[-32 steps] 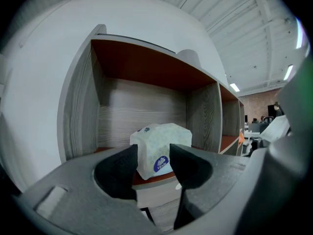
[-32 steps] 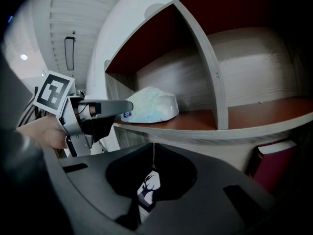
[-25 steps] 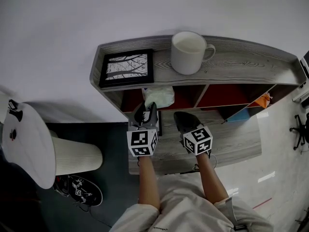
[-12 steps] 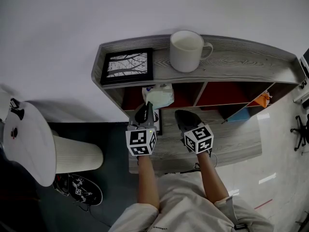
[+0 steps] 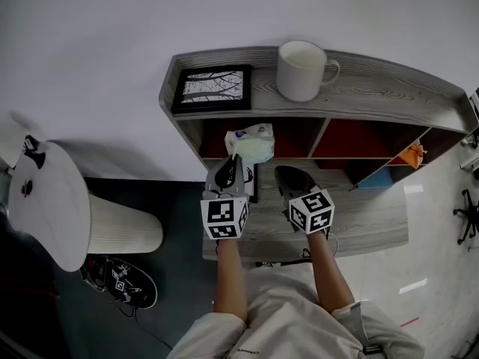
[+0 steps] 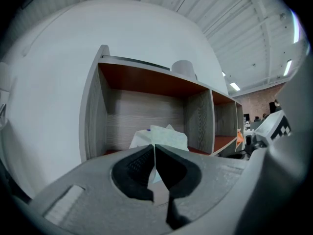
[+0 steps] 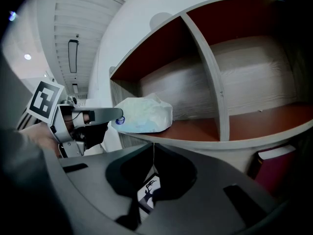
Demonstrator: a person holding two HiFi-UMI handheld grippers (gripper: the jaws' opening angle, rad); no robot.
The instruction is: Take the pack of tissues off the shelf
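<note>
The left hand-held gripper (image 5: pixel 234 164), just left of centre in the head view, had its jaws pinched on the near edge of the pack of tissues (image 5: pixel 251 142). The pack sat at the front lip of the shelf's (image 5: pixel 374 96) leftmost compartment. Just right of it, the right hand-held gripper (image 5: pixel 288 178) had its jaws pressed together on nothing. A mug (image 5: pixel 303 69) and a framed picture (image 5: pixel 212 88) stood on top.

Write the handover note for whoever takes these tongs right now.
Left tongs: shut on one end of the pack of tissues.
Right tongs: shut, empty, held beside the left.
Pack: at the front lip of the left compartment of the shelf, resting on its floor.
Done: grip made.
Left to do: draw the pack clear of the shelf.
</note>
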